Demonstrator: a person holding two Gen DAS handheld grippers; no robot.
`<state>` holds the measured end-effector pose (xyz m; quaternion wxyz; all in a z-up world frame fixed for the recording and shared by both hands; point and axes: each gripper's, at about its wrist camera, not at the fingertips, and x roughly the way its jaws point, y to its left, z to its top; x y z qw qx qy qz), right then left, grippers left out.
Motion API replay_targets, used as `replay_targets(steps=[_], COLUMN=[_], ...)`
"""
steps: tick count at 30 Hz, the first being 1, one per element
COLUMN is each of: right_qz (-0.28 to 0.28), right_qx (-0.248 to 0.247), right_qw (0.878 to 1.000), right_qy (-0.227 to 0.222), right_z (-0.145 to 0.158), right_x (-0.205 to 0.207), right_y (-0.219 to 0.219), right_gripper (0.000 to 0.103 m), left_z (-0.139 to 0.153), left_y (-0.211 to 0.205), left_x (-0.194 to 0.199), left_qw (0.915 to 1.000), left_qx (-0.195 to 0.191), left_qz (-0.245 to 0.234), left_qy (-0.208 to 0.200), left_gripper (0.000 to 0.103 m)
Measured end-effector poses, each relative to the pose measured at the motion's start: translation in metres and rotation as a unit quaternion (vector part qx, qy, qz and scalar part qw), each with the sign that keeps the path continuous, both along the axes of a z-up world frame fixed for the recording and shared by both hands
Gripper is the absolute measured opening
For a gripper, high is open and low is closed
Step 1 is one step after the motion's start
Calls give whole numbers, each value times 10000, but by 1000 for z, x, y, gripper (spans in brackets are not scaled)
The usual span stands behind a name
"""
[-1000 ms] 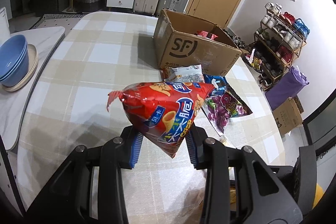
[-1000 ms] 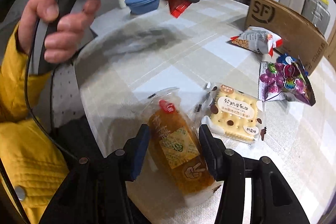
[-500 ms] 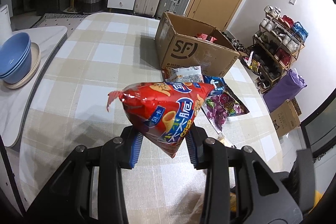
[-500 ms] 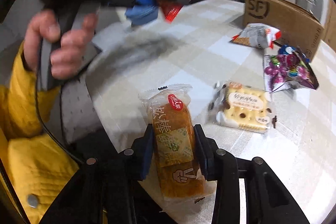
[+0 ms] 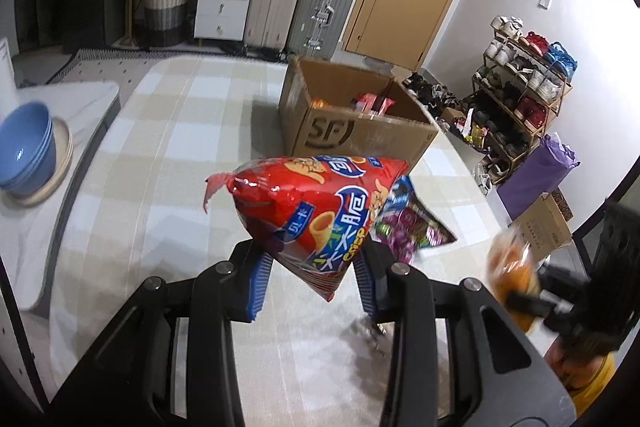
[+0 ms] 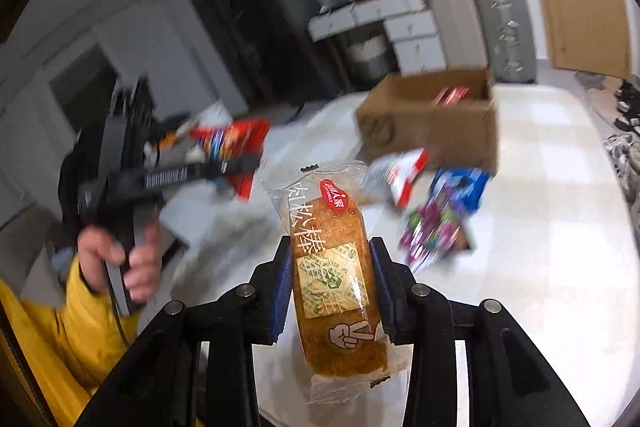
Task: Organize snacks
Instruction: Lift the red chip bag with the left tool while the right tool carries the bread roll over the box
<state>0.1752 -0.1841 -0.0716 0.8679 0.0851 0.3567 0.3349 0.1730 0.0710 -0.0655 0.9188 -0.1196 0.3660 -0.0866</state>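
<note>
Above the checked table [image 5: 168, 155], the left gripper [image 5: 312, 273] pinches a red crisp bag [image 5: 316, 203] and the right gripper [image 6: 332, 279] clamps a wrapped bread roll [image 6: 332, 267]; the open box [image 5: 360, 123] sits beyond, more snacks [image 6: 436, 227] lying beside it.

Each camera sat behind its own fingers, angled down over the checked table [image 5: 168, 147], close to it. Both views shared the cardboard box [image 5: 360, 131] [image 6: 436, 123] at twelve to one o'clock.
</note>
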Motion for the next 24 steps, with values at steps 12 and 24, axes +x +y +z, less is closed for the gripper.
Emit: replay_targets(steps=[12, 24], right_qz=[-235, -470], right_qx=[456, 676], right_qw=[9970, 9963], right_qy=[-576, -251], right_z=[91, 115], right_x=[77, 204], right_y=[-13, -3], right_gripper=[37, 37], left_z=[63, 100], left_y=[-24, -66], left_x=[66, 187], left_qw=[9985, 9957], left_qx=[314, 582], left_qz=[-297, -663], left_qy=[-326, -293], left_gripper=[33, 33])
